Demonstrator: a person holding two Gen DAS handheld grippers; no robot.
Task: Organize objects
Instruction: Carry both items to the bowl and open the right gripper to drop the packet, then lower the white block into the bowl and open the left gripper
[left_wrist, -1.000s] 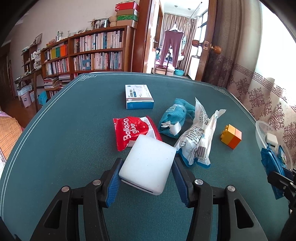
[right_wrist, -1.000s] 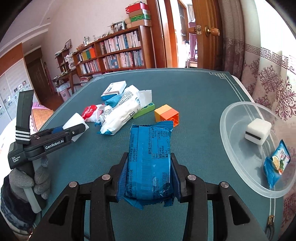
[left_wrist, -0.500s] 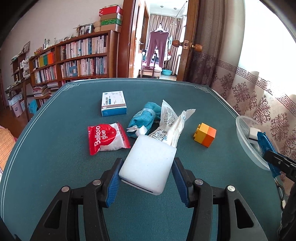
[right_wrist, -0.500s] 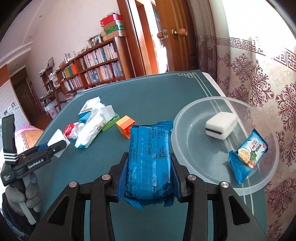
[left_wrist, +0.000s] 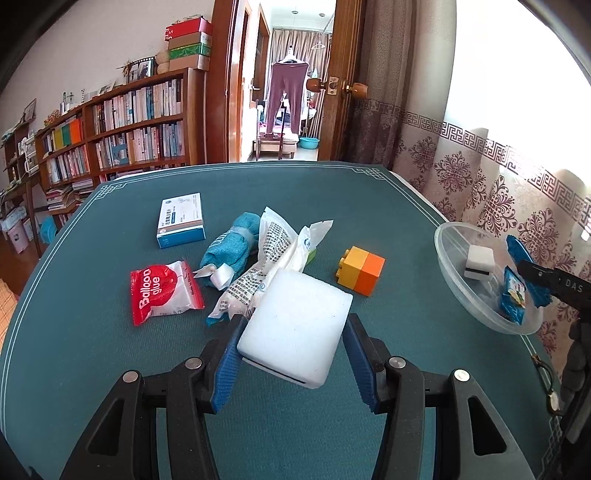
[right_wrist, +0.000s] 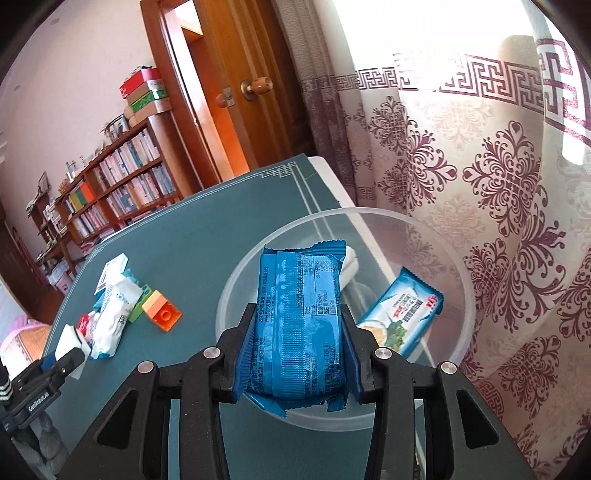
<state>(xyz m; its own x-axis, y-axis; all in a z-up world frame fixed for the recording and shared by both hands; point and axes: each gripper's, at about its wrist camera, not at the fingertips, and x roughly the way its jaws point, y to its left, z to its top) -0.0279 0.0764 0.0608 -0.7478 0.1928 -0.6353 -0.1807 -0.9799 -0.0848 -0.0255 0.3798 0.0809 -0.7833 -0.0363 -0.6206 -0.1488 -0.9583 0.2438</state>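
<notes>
Clear bowl (left_wrist: 448, 273) holds white block (left_wrist: 479, 261), snack packet (left_wrist: 511, 295).

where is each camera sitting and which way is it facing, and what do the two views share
Left wrist: sits on the left gripper, looking forward and down across the green table toward the bookshelf and doorway; its fingers clamp a white block, and the right gripper shows at the right edge.
Right wrist: sits on the right gripper, looking down into the clear bowl by the curtain; its fingers clamp a blue packet, and the left gripper with a gloved hand shows lower left.
Shared: table, bowl, orange-yellow block, white pouch.
</notes>
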